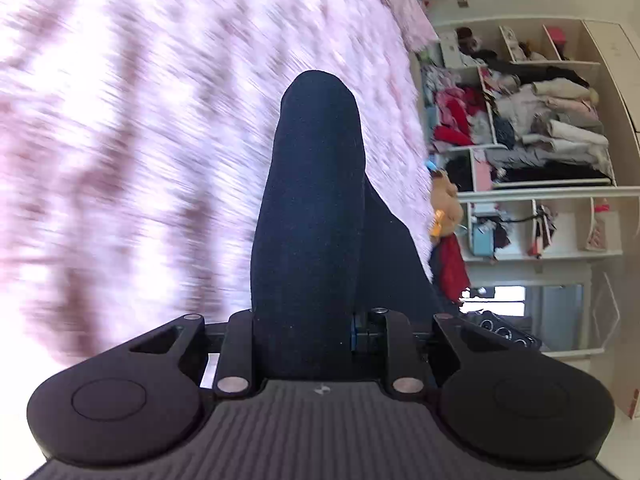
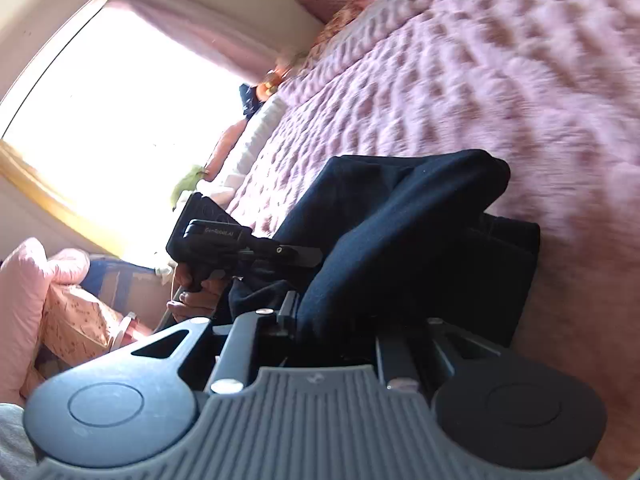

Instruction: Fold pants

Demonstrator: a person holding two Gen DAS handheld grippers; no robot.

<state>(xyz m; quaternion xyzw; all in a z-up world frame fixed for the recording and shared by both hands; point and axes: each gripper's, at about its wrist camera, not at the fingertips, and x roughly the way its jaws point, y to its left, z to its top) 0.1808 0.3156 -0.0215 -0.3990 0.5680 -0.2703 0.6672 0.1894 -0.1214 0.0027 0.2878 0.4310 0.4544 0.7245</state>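
While the dark pants (image 2: pixel 400 240) are gripped by both closed grippers (image 1: pixel 312 320) (image 2: pixel 332 328), a fold is carried toward 12 o'clock over the pink bed (image 2: pixel 500 80), and laying it down flat seems next.

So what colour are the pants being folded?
Dark navy, plain, no pattern: the pants show best in the right wrist view.

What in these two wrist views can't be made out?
- Left wrist: fingers hidden by the pants draped over them.
- Left wrist: bedspread pattern lost to motion blur.
- Right wrist: fingers buried in pants fabric.
- Right wrist: window overexposed, nothing outside visible.
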